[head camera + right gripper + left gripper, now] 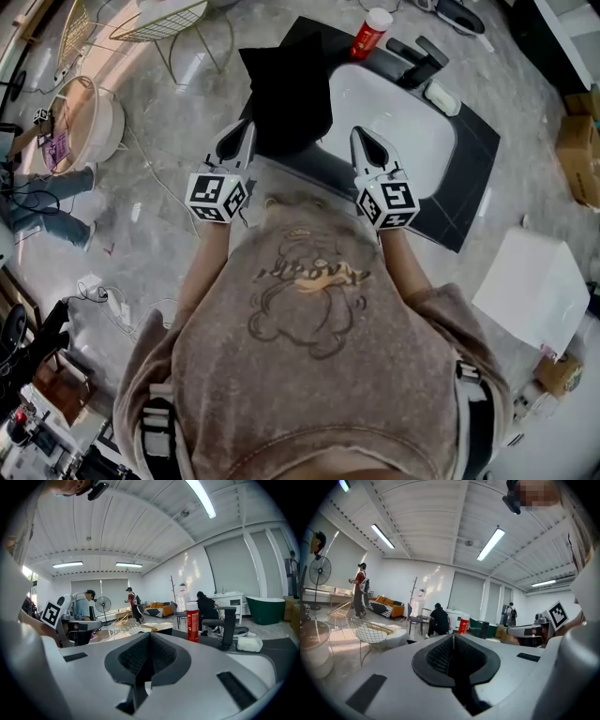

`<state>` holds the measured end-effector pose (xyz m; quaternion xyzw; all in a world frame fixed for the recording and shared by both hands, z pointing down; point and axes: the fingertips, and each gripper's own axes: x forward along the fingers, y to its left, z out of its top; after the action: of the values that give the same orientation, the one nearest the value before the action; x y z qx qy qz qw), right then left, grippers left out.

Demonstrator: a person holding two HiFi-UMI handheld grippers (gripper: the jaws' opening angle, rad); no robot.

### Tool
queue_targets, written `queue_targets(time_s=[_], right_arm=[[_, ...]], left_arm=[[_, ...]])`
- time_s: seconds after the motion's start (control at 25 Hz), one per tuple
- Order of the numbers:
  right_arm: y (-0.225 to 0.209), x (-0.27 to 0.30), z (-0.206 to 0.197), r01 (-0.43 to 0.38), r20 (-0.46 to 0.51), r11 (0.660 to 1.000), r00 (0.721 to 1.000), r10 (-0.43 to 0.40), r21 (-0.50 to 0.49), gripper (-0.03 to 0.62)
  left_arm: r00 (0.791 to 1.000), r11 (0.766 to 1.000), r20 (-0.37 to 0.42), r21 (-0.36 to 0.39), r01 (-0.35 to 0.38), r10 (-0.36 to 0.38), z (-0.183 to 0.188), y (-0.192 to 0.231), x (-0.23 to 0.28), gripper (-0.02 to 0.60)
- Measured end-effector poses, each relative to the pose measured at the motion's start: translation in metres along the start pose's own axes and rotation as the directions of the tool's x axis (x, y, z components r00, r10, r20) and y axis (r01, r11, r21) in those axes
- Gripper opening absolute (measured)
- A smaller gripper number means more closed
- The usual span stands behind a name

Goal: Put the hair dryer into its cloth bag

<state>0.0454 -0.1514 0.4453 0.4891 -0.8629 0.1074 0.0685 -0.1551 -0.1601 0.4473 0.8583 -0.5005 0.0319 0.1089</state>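
The black cloth bag (286, 89) lies crumpled on the left part of the dark counter (469, 150), overhanging the white sink basin (398, 131). My left gripper (242, 136) is shut with nothing in it, its tip just left of the bag's near edge. My right gripper (364, 139) is also shut and holds nothing, level with the left one over the basin's near rim. In the gripper views each pair of pads (452, 639) (149, 637) meets, and the bag is hidden. A dark rounded object (459, 14) lies at the top edge; I cannot tell if it is the hair dryer.
A red can (372, 33), a black faucet (422, 61) and a white soap piece (441, 98) stand at the back of the counter. A white box (534, 286) is at the right, wire chairs (159, 23) at the left. Other people stand further off.
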Motion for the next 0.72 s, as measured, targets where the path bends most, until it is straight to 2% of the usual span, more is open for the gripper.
queue_targets(time_s=[0.32, 0.72], right_arm=[[-0.002, 0.004, -0.027, 0.029, -0.052, 0.998, 0.998, -0.026, 0.055, -0.002], [0.003, -0.001, -0.029, 0.025, -0.048, 0.998, 0.999, -0.022, 0.055, -0.002]], left_arm=[[1.000, 1.000, -0.023, -0.010, -0.002, 0.002, -0.013, -0.001, -0.006, 0.018], [1.000, 0.999, -0.028, -0.035, -0.007, 0.006, -0.014, -0.003, -0.012, 0.018]])
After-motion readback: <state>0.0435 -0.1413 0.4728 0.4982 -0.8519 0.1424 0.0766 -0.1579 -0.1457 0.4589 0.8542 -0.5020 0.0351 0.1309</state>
